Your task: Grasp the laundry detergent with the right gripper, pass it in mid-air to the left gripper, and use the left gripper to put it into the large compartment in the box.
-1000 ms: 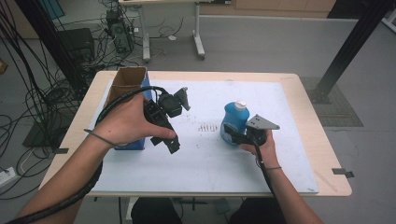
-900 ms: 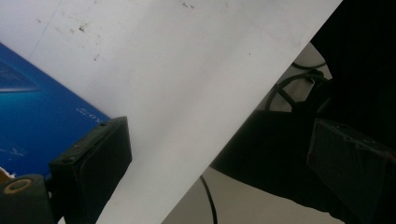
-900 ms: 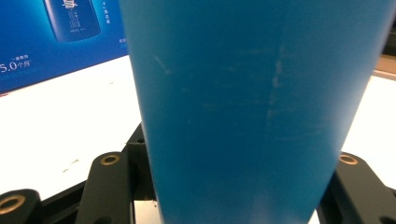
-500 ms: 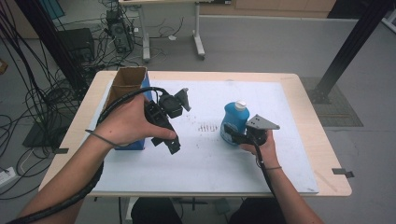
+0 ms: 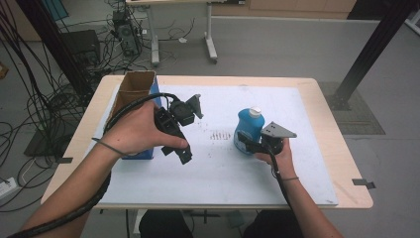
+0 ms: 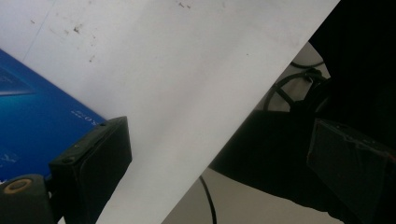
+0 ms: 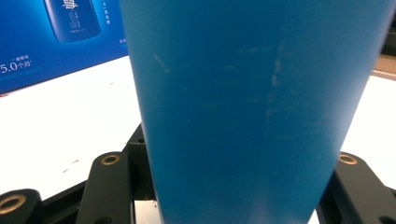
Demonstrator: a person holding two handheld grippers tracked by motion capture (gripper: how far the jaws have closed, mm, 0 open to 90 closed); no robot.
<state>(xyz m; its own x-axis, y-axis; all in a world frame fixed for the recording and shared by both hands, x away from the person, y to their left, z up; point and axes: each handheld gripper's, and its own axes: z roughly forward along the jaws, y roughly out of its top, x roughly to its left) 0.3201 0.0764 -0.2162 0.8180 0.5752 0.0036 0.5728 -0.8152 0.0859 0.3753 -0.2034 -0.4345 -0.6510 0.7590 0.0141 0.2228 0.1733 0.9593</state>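
Observation:
A blue bottle (image 5: 248, 128) with a white cap stands upright on the white mat (image 5: 223, 168), right of centre. My right gripper (image 5: 249, 145) is shut on its lower body from the near side. In the right gripper view the bottle (image 7: 243, 102) stands between both black jaws of that gripper (image 7: 233, 191). My left gripper (image 5: 191, 131) hovers left of centre beside a blue box (image 5: 140, 151), its jaws spread wide with nothing between them. The left gripper view has the open gripper (image 6: 219, 172) over the mat's near edge, with the blue box (image 6: 32, 126) at its left.
The blue box has an open cardboard top (image 5: 133, 88) and stands at the table's left side. The wooden table (image 5: 341, 148) reaches past the mat on the right. Cables and black stands crowd the floor to the left, with another table's legs behind.

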